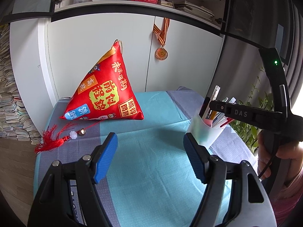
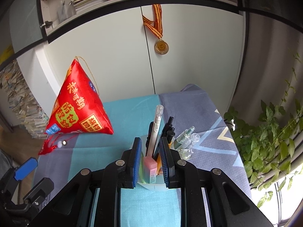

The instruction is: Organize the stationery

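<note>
A translucent white pen cup (image 1: 205,132) stands at the right of the table and holds several pens and a pink eraser (image 2: 150,169). In the right wrist view the cup (image 2: 153,185) sits right under my right gripper (image 2: 151,141). The blue pads (image 2: 137,158) stand a small gap apart on either side of the eraser; they do not visibly press it. A clear white pen (image 2: 156,124) and black pens (image 2: 169,127) stick up between them. My left gripper (image 1: 149,141) is open and empty over the teal cloth, left of the cup.
A red pyramid cushion (image 1: 103,89) with a red tassel (image 1: 51,141) sits at the back left of the table. Small glass bottles (image 2: 186,141) lie right of the cup. White cabinet doors with a hanging medal (image 1: 161,54) stand behind. A leafy plant (image 2: 270,141) is at the right.
</note>
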A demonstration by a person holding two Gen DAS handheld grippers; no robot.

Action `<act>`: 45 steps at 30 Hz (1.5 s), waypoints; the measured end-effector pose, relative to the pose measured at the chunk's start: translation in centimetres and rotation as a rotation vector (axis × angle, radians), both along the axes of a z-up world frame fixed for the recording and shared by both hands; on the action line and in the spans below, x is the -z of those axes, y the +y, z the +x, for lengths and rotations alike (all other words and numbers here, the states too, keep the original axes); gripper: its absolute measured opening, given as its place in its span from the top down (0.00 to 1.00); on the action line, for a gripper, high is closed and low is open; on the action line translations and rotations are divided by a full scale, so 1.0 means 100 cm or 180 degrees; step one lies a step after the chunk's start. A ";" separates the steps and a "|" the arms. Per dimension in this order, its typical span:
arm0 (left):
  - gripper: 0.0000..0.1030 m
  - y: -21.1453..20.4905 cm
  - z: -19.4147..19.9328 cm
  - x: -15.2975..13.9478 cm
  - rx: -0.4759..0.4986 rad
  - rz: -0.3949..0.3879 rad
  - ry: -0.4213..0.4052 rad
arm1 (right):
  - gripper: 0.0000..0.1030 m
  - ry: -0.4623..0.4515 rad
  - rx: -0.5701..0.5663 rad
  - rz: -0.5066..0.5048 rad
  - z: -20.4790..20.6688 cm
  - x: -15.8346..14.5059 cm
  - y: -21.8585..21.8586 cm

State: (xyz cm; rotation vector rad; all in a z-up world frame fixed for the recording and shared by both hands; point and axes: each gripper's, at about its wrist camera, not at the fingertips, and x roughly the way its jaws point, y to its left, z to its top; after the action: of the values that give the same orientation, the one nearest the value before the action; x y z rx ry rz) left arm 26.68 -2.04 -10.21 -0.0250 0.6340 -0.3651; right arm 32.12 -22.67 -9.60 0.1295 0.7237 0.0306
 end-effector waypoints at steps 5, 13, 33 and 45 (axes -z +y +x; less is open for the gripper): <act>0.31 -0.002 0.000 0.001 0.0003 0.0013 0.0020 | 0.80 -0.0025 0.0004 -0.0053 -0.003 -0.004 0.002; 0.25 -0.006 -0.002 -0.003 -0.0024 0.0005 0.0049 | 0.80 -0.0104 0.0001 -0.0123 -0.022 -0.017 0.003; 0.09 -0.022 -0.088 -0.066 -0.0121 0.0134 -0.0407 | 0.35 -0.0839 0.0028 -0.0448 -0.139 -0.079 0.011; 0.01 -0.023 -0.169 -0.094 -0.0458 0.0388 -0.0644 | 0.17 -0.1066 -0.0064 -0.0179 -0.235 -0.107 0.007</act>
State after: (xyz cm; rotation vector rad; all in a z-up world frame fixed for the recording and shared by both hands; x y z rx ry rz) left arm 9.80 -4.38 -0.77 0.0814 0.4501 -0.1864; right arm 8.65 -22.01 1.06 0.0610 0.3910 0.0499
